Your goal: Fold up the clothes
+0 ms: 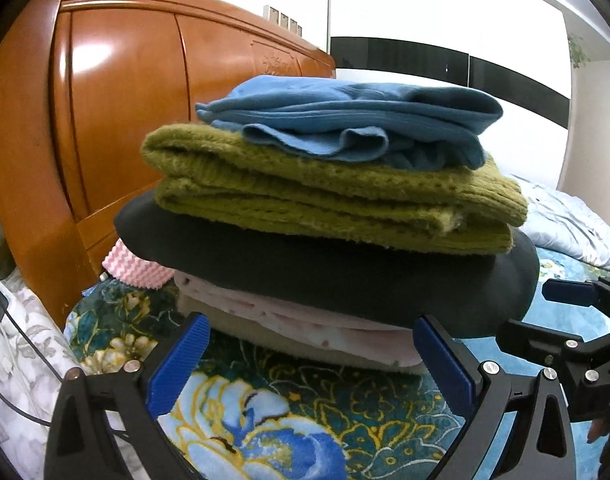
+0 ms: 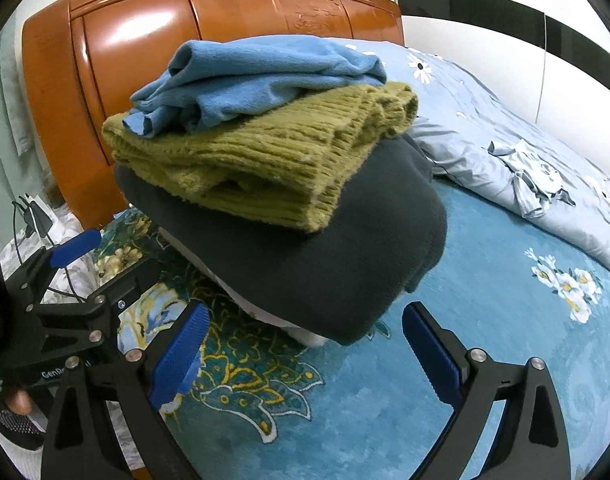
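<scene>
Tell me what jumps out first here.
A stack of folded clothes fills the centre of both views: blue top on an olive knit sweater, dark garment beneath. It sits on a floral bedspread before an orange headboard, both tongs open.

Two bright, evenly lit indoor fisheye views, sharp at the centre.
White glare patches shine on the glossy wooden headboard (image 1: 117, 92). Soft shadow sits under the stacked clothes (image 2: 273, 184). Straight lines bend near the edges, and black vignette fills every corner.
</scene>
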`<state>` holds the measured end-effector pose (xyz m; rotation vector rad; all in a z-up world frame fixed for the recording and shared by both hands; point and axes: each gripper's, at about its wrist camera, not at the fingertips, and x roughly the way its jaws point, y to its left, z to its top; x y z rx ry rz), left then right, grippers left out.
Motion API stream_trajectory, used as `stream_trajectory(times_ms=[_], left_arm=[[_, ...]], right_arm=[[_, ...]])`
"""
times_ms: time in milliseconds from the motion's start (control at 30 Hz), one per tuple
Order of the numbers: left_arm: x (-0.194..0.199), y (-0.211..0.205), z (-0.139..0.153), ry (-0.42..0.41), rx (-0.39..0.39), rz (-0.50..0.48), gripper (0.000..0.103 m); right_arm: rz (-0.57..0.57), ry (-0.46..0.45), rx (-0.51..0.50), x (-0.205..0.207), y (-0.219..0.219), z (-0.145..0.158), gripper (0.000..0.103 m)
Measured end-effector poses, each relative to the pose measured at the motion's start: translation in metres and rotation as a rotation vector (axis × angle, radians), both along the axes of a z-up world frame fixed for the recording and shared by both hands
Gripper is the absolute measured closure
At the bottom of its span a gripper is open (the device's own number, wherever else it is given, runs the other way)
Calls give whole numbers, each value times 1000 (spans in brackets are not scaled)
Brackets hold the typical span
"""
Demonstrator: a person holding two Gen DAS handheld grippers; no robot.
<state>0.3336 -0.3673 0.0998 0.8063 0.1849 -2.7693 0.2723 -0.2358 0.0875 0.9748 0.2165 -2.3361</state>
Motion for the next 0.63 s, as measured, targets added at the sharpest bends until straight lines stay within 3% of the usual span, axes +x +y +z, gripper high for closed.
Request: stream_trajectory(times_ms=[233, 633], left_arm=[[-2, 2, -2, 22, 38, 16, 0], [-2, 10, -1, 57, 19, 40, 0]], right_arm=[[-11, 0, 2, 0, 5, 0, 5], [-24, -10, -2, -5, 12, -5, 5]])
